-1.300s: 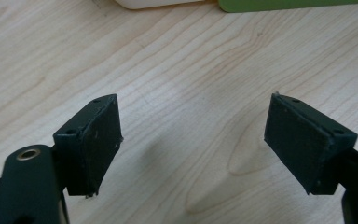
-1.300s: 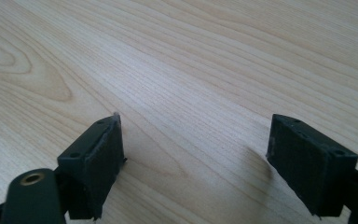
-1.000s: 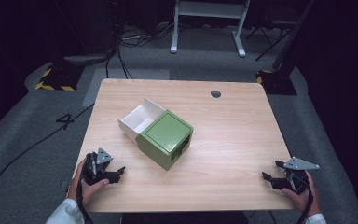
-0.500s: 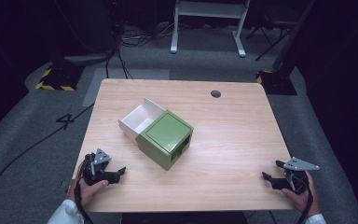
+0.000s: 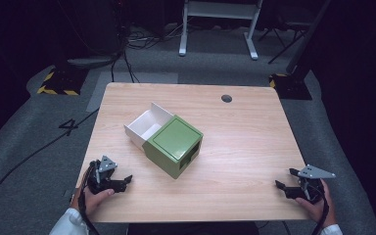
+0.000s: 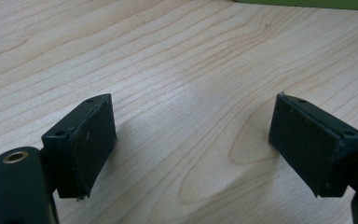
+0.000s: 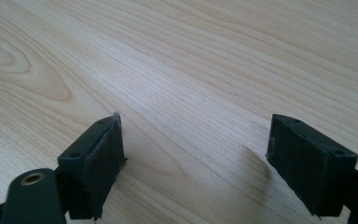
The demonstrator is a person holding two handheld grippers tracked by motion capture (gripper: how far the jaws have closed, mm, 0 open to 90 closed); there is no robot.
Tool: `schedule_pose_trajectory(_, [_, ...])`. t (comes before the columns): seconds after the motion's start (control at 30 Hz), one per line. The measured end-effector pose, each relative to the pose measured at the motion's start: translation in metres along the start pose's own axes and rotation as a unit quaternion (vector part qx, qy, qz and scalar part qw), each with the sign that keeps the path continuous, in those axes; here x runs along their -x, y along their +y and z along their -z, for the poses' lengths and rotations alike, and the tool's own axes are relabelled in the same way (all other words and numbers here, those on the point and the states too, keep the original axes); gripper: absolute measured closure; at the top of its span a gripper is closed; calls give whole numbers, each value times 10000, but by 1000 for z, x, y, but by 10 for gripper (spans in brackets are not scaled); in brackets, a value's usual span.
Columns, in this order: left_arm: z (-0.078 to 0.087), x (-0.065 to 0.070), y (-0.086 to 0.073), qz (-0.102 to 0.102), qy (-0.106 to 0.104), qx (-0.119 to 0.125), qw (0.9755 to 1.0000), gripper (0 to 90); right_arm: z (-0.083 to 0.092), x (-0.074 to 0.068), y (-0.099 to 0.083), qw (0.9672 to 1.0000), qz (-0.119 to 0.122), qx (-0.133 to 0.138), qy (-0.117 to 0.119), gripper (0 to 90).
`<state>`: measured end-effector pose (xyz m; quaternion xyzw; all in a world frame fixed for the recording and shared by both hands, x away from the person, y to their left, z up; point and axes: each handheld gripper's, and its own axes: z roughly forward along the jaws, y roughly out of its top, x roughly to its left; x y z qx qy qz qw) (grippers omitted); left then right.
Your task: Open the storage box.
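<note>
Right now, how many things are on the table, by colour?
Green: 1, the green square box
White: 1, the white open drawer sticking out of it
Black: 2, the left gripper and the right gripper
Total: 4

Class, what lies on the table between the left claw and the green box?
Bare wood, seen in the high view, between left claw and green box.

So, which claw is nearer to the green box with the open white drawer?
The left claw. It rests near the table's front left corner, just beside the green box. The right claw sits at the front right corner, with much bare wood between.
</note>
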<state>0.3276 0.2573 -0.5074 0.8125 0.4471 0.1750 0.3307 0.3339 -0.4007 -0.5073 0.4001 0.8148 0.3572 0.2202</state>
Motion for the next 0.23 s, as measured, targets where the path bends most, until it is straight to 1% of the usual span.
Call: schedule_pose_trajectory(0.23, [-1,0,1,9,27,16,10000,149,0,0,0,10000,4,2,0,187])
